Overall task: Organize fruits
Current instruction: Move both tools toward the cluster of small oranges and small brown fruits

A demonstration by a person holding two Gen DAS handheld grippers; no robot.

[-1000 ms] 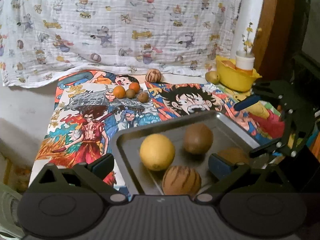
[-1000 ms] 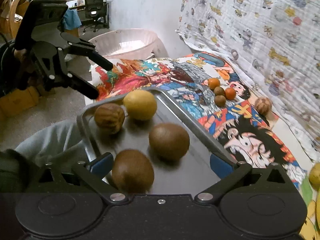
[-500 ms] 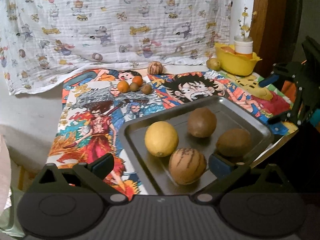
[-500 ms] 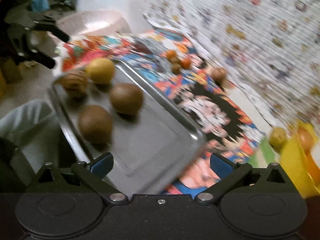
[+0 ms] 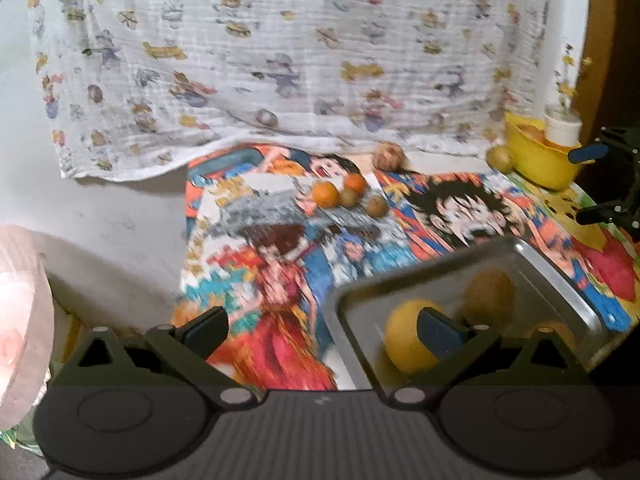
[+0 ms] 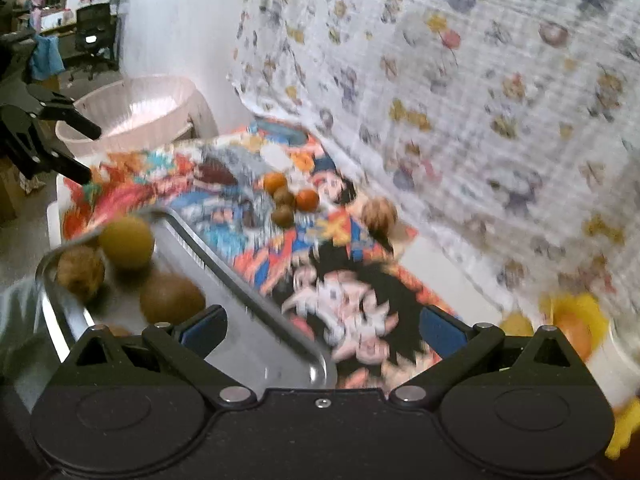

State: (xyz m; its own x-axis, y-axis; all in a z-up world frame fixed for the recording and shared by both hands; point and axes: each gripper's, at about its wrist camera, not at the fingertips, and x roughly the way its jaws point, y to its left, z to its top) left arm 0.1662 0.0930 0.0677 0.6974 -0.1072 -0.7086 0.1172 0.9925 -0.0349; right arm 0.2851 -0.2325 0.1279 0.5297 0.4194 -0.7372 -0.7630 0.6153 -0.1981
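Your colourful cartoon-print mat [image 5: 280, 248] is motion-smeared in both views. The shiny metal tray [image 6: 248, 320] lies on it, holding a round yellow fruit [image 6: 126, 242] and brown fruits, partly hidden in your left view. Only your right view shows the pink plastic tub's [image 6: 136, 108] inside. Left gripper [image 5: 322, 326] and right gripper [image 6: 322, 328] are both spread, empty.

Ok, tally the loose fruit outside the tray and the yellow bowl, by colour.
Orange fruits: 2
Brown fruits: 2
Striped tan fruit: 1
Yellowish fruit: 1
Total: 6
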